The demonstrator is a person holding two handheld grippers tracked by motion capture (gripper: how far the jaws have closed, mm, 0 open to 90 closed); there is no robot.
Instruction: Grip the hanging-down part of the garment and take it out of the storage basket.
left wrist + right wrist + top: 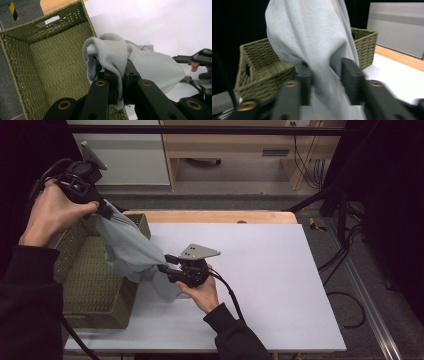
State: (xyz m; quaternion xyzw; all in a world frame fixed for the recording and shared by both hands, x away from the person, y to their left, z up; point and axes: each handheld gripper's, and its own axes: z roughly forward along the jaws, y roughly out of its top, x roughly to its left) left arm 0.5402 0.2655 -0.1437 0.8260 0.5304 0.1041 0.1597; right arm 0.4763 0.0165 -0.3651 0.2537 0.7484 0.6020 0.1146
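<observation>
High view: pale grey soft cloth garment hanging stretched between the two claws, over the near right rim of the olive-green woven rectangular basket. Left claw raised above the basket's far end, clamped on the garment's top. Right claw low, just right of the basket, pinching the garment's lower part; loose tail resting on the white bench. Basket interior looks bare.

Left gripper view: left claw closed narrow on a bunched fold of garment; basket open directly below and left.

Right gripper view: blurred. Right claw closed around a hanging strand of garment, fabric filling the gap between the jaws; basket behind.

Progress, as judged: garment lifted and gripped at both ends, not yet in the basket. Left to do: carry across the rim, lower, release.

Clearance: basket rim just beside the right claw, likely snag point for the tail. Ample open bench to the right; bench's left edge close beside the basket.
</observation>
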